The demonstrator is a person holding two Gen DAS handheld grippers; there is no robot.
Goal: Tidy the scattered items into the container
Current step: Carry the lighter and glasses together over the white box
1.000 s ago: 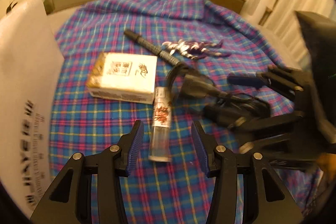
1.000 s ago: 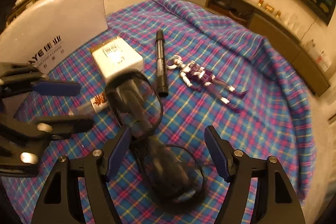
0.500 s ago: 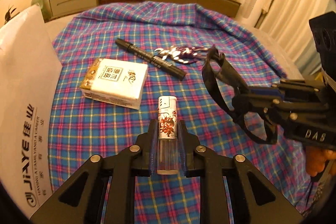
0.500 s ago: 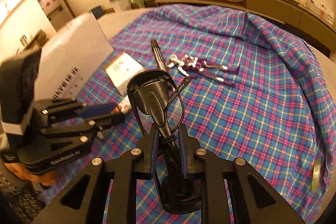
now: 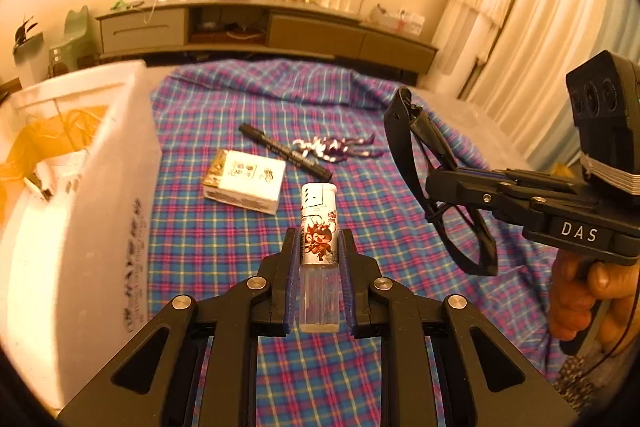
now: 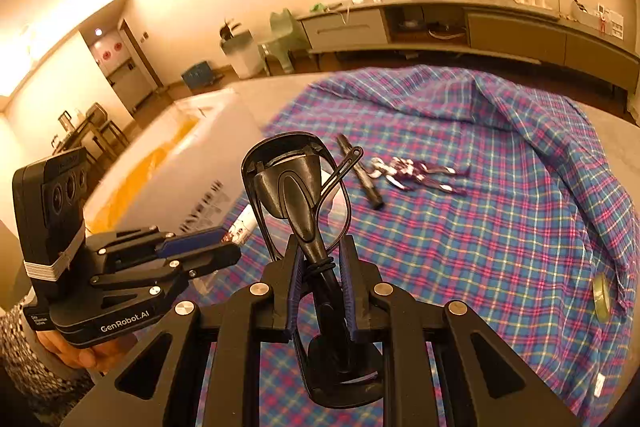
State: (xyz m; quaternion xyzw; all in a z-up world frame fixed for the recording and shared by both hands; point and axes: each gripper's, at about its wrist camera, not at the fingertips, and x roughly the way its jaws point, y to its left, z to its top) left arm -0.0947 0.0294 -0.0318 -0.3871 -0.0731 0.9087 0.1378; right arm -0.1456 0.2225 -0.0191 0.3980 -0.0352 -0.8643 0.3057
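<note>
My left gripper [image 5: 319,259] is shut on a clear lighter [image 5: 319,227] with a cartoon label and holds it above the plaid cloth [image 5: 224,243]. My right gripper [image 6: 320,259] is shut on folded black glasses [image 6: 298,203], lifted off the cloth; they also show in the left wrist view [image 5: 436,187]. The white container [image 5: 80,211] stands at the left, open, with orange plastic inside; it also shows in the right wrist view [image 6: 192,163]. A white box [image 5: 244,181], a black marker [image 5: 286,157] and a purple toy figure [image 5: 334,149] lie on the cloth.
The cloth covers a bed or table [image 6: 500,227]. A roll of tape [image 6: 601,297] lies at the cloth's right edge. A long low cabinet [image 5: 264,31] runs along the far wall. Curtains [image 5: 520,27] hang at the right.
Both grippers closed on their items and lifted: the left took the lighter, the right took the glasses. Both views have tilted up, and the container's open top has come into sight.
</note>
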